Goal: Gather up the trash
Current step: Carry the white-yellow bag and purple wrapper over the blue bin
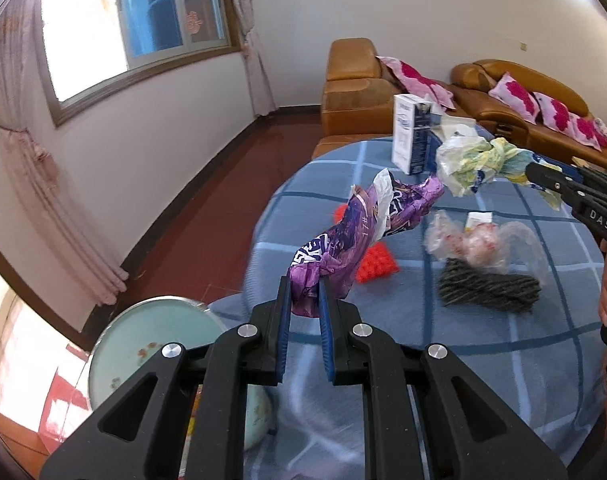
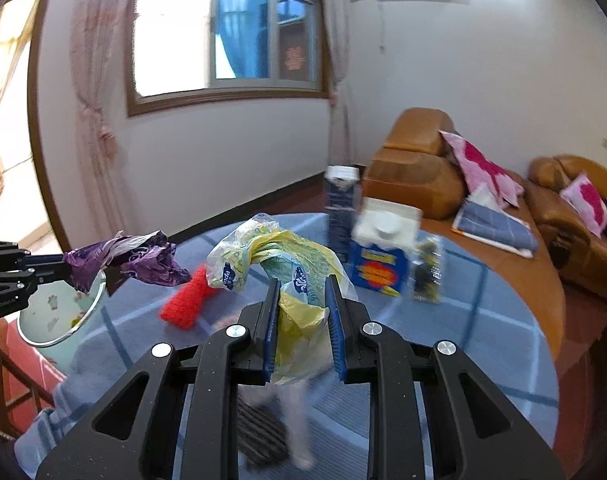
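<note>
My left gripper (image 1: 305, 289) is shut on a crumpled purple wrapper (image 1: 359, 232) and holds it above the blue checked tablecloth (image 1: 463, 344). It also shows in the right wrist view (image 2: 65, 270) with the purple wrapper (image 2: 131, 264) over a pale green bin (image 2: 59, 320). My right gripper (image 2: 302, 286) is shut on a crumpled yellow and white plastic bag (image 2: 279, 264), lifted off the table. In the left wrist view the right gripper (image 1: 531, 174) holds that bag (image 1: 475, 164) at the far right. The bin (image 1: 151, 344) stands at the table's near left edge.
On the table lie a clear plastic wrapper (image 1: 479, 244), a dark striped cloth (image 1: 487, 288), a red scrubber (image 1: 377, 266), a white and blue carton (image 1: 413, 134), a blue and yellow carton (image 2: 381, 252) and a small clear packet (image 2: 427, 272). Orange sofas (image 1: 503, 96) stand behind.
</note>
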Demonstrator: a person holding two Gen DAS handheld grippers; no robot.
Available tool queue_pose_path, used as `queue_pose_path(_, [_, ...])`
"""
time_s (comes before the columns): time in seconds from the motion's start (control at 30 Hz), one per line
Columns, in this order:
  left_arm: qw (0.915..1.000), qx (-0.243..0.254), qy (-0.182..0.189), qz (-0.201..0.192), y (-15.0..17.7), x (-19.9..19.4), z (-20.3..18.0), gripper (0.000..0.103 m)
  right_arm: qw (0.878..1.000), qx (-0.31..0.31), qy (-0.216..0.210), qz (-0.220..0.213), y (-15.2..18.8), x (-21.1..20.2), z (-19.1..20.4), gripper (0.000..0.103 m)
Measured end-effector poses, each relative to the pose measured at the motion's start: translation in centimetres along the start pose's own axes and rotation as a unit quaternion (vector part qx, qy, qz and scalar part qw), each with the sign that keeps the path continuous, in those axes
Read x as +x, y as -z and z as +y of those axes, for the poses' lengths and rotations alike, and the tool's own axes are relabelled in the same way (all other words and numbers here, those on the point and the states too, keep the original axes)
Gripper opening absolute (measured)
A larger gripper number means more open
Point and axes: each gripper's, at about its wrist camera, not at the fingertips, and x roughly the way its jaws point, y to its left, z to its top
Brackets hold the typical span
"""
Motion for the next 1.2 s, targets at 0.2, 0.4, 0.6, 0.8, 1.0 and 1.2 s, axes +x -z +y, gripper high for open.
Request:
queue_pose_path(0.2, [0.9996,-0.012,-0.026,0.004,1.3,-1.1,3.0,0.013,0.999,-0.03,-0.033,0.004,-0.9,1.8,3.5,0.023])
queue_pose_path(0.4, [0.9982,-0.025,-0.053,0.016,2.8,-1.6,5.4,0.013,0.997,-0.055,-0.061,0.013,-1.5,3.6,6.6,0.023])
queue_pose_path(0.6, [0.9957,-0.037,-0.08,0.029,4.4,-2.4,8.1,0.013,0.992,-0.085,-0.087,0.015,-1.8,4.9,9.9,0.023])
queue_pose_path(0.8, [0.9927,-0.048,-0.104,0.038,5.7,-3.2,10.1,0.013,0.987,-0.112,-0.113,0.015,-1.8,5.9,13.2,0.023])
queue_pose_path(1.0, [0.9901,-0.058,-0.119,0.046,6.9,-3.7,11.7,0.013,0.981,-0.136,-0.137,0.017,-1.6,6.8,15.9,0.023])
queue_pose_path(1.2, [0.9875,-0.066,-0.133,0.055,8.1,-3.8,13.1,0.013,0.975,-0.159,-0.153,0.017,-1.3,7.1,18.3,0.023])
